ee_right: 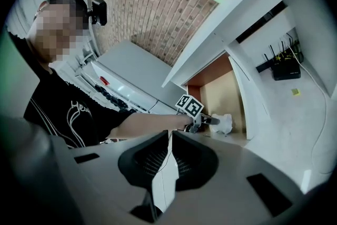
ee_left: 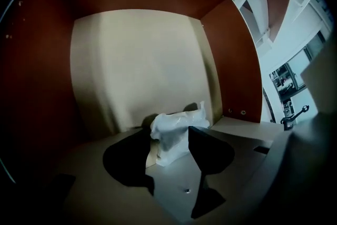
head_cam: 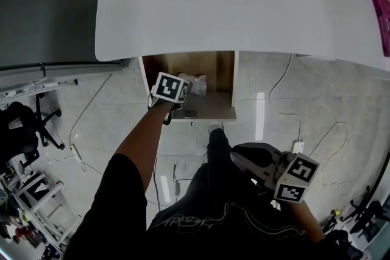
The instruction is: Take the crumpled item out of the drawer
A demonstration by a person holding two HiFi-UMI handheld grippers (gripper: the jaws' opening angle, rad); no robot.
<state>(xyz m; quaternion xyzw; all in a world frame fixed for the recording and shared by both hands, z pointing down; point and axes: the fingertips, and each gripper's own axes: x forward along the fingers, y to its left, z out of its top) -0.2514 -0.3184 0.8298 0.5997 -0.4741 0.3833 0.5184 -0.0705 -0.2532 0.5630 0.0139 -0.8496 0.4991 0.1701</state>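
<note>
Left gripper point(ee_left: 170, 133) reached into open drawer point(head_cam: 210, 108), jaws held apart, crumpled white paper point(ee_left: 179, 121) seen between their tips near drawer's back wall, not clamped, right gripper point(ee_right: 168, 137) held outside, jaws together, nothing between.

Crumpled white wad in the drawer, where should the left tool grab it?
Pinch the crumpled wad across its bulky middle, coming straight in from the drawer's open front: it stands near the back wall, in line with the left tool's open jaws.
</note>
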